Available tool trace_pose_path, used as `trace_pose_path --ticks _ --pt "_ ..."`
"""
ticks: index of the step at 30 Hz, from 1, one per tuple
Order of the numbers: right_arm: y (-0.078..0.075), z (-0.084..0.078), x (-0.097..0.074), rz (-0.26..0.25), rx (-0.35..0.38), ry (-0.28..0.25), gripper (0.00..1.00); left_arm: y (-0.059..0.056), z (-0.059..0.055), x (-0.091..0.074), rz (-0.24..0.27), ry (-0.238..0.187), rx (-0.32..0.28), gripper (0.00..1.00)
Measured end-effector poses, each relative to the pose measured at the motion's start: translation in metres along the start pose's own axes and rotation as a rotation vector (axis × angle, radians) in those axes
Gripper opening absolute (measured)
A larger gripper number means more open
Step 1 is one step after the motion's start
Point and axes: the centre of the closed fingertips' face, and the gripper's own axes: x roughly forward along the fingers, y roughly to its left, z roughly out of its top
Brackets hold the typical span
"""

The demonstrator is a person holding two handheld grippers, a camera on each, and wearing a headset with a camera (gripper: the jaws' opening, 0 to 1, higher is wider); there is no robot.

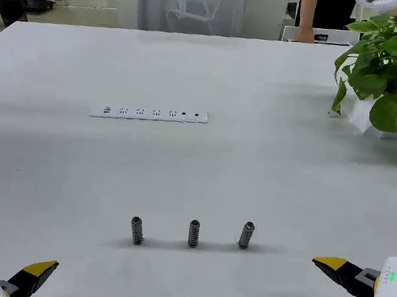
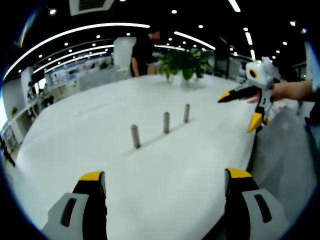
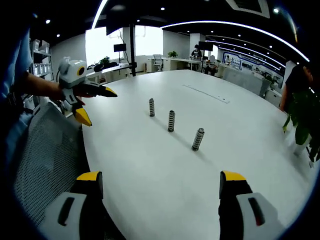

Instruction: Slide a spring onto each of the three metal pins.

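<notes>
standing upright on a smooth matte white table (image 1: 254, 162), three coiled metal springs (image 1: 194, 232)

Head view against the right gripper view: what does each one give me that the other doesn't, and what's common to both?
Head view adds: a grey chair at the far edge of the white table, and the power strip from above, sockets plain. Right gripper view adds: the right gripper with jaws wide apart, the left gripper whole and open on a person's arm, and a mesh chair back beside the table. Shared: the table, the plant, and three pins in a row, each wearing a spring.
</notes>
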Motion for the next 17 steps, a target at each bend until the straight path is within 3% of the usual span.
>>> trace_pose_path --ticks 3,7,11,17 --pt "-0.003 0.001 0.000 -0.013 -0.008 -0.007 0.98 0.000 -0.002 -0.001 0.003 -0.005 -0.010 1.00" --pt "-0.004 0.000 -0.001 -0.032 0.034 -0.019 0.98 -0.002 -0.003 -0.002 0.009 0.002 -0.020 1.00" --pt "-0.002 0.002 -0.003 -0.050 0.064 -0.047 0.98 -0.001 0.001 -0.001 0.010 -0.017 -0.036 1.00" --pt "0.002 -0.002 -0.009 -0.062 0.060 -0.034 0.98 -0.002 0.009 0.000 0.014 -0.042 -0.037 1.00"
